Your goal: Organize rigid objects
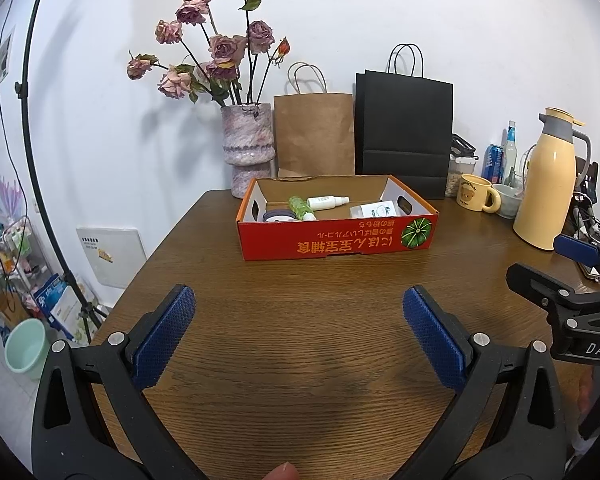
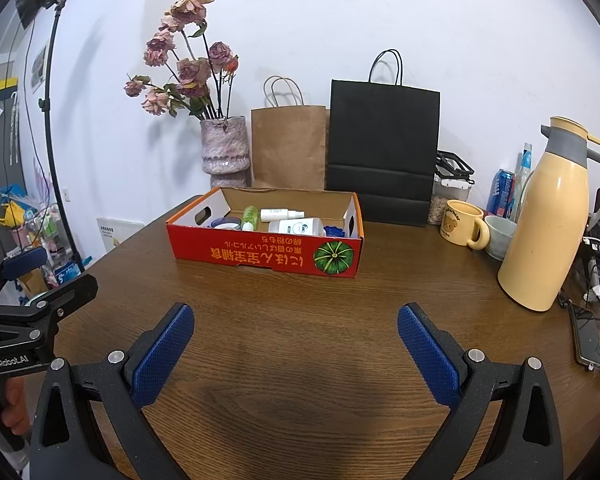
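Both hand-held grippers (image 1: 299, 308) (image 2: 295, 326) gape empty, red box (image 1: 336, 240) of seemingly toiletries well ahead

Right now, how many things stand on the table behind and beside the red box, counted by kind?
Paper bags: 2 (brown, black)
Vase: 1
Jug: 1
Mug: 1
Bowl: 1
Jar: 1
Can: 1
Clear bottle: 1
Total: 9
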### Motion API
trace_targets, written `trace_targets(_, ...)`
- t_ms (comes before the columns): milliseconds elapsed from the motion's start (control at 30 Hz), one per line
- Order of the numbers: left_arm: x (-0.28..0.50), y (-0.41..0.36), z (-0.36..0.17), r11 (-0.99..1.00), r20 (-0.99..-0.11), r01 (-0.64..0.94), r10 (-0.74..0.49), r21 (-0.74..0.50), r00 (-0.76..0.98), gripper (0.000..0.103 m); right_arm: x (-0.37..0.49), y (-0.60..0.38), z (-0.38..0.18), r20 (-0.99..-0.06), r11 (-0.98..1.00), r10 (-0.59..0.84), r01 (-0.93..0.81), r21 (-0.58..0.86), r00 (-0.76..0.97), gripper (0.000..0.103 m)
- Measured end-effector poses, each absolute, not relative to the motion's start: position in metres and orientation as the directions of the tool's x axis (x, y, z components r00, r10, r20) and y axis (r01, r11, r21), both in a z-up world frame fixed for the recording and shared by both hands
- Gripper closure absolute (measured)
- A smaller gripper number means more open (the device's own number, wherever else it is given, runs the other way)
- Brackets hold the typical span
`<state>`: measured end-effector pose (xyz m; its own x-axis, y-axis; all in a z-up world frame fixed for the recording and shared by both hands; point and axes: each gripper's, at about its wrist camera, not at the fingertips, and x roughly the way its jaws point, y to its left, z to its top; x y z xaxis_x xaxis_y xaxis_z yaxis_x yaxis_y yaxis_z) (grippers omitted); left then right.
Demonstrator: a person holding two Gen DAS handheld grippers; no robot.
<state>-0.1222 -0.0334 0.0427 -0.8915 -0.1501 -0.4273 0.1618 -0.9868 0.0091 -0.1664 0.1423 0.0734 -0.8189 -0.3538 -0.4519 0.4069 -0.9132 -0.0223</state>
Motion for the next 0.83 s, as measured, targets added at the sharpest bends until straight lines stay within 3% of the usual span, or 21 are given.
trace_targets(833, -0.1203, -0.032, 0.0415, -0.989, -0.426, 0.15, -0.139, 0.008, -0.894, 0.0, -0.1659, 0.1427, 0.069, -0.457, -0.913, -0.352, 0.408, -0.025, -0.817, 0.0)
